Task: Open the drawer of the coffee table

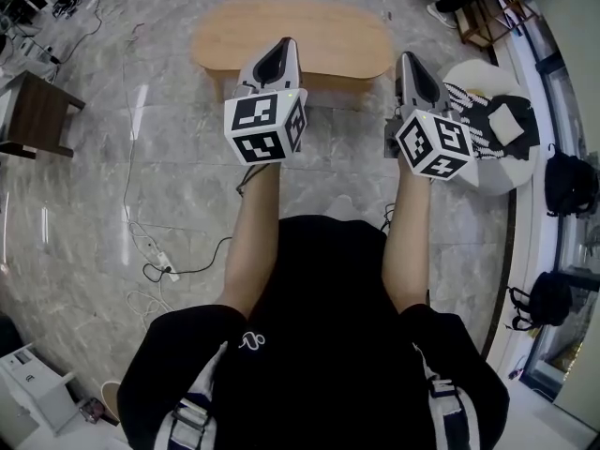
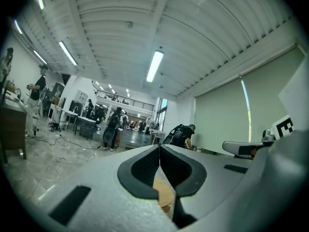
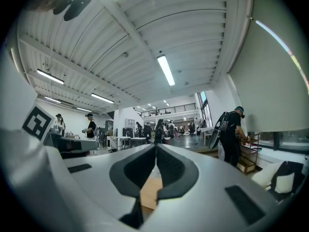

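Observation:
The oval wooden coffee table (image 1: pixel 291 37) stands on the marble floor ahead of me, and no drawer front can be made out from above. My left gripper (image 1: pixel 281 49) is held level over the table's near edge, jaws shut with nothing between them. My right gripper (image 1: pixel 410 62) hovers off the table's right end, also shut and empty. In the left gripper view the closed pads (image 2: pixel 145 166) meet in a line, and a sliver of the wooden table (image 2: pixel 164 195) shows below them. The right gripper view shows its pads (image 3: pixel 171 167) pressed together above the same wood (image 3: pixel 148 192).
A round white side table (image 1: pixel 469 75) with a black-and-white cloth stands close to the right gripper. A dark wooden stool (image 1: pixel 37 111) is at the left. Cables and a power strip (image 1: pixel 161 265) lie on the floor. Black bags (image 1: pixel 567 181) sit along the right wall. People stand in the distance.

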### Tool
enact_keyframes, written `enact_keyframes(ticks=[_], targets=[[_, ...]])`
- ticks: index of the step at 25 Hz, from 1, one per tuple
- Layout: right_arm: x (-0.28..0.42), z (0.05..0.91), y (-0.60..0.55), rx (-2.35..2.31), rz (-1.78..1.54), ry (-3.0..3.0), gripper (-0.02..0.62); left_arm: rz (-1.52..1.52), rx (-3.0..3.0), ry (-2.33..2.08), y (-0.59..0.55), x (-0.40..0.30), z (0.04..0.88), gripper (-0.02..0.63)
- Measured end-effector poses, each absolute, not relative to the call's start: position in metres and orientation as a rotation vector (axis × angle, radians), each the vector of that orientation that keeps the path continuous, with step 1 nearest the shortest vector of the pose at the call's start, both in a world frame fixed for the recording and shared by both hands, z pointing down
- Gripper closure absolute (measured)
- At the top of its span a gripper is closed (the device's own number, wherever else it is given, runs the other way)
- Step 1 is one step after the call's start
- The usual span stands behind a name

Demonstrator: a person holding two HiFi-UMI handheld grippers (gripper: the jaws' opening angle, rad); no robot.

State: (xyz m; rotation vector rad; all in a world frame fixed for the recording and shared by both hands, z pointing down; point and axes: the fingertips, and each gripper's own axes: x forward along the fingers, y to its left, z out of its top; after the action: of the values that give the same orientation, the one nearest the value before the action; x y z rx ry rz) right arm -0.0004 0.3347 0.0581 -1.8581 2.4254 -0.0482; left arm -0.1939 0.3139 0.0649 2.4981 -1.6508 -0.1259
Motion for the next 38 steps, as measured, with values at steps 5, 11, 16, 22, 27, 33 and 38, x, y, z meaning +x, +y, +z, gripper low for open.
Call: enact_keyframes(ticks=[5, 11, 16, 22, 27, 33, 38], targets=[[-0.003, 0.062, 0.333, -1.875, -0.043, 2.43, 0.583, -0.132, 2.486, -1.639, 0.308, -0.201, 0.072, 0.595], [0.003, 0.065, 0.324, -1.889, -0.029, 2.423, 0.583, -0.145, 2.486, -1.632, 0.297, -0.199, 0.079, 0.595], [0.0, 0.068, 0.313, -1.875, -0.001, 2.435, 0.583, -0.163, 2.488, -1.641, 0.286, -0.201, 0.084, 0.595], [0.005, 0.075, 0.294, -1.864, 0.017, 2.423, 0.583, -0.173, 2.5, -1.654, 0.266, -0.2, 0.09, 0.595], [0.016, 0.082, 0.27, -1.853, 0.013, 2.41, 0.583, -0.157, 2.508, -1.667, 0.243, -0.193, 0.096, 0.595], [0.03, 0.091, 0.227, -1.832, -0.025, 2.409, 0.583, -0.144, 2.519, -1.668, 0.206, -0.175, 0.099, 0.595], [0.05, 0.098, 0.183, -1.822, -0.056, 2.415, 0.583, -0.108, 2.526, -1.652, 0.165, -0.147, 0.106, 0.595]])
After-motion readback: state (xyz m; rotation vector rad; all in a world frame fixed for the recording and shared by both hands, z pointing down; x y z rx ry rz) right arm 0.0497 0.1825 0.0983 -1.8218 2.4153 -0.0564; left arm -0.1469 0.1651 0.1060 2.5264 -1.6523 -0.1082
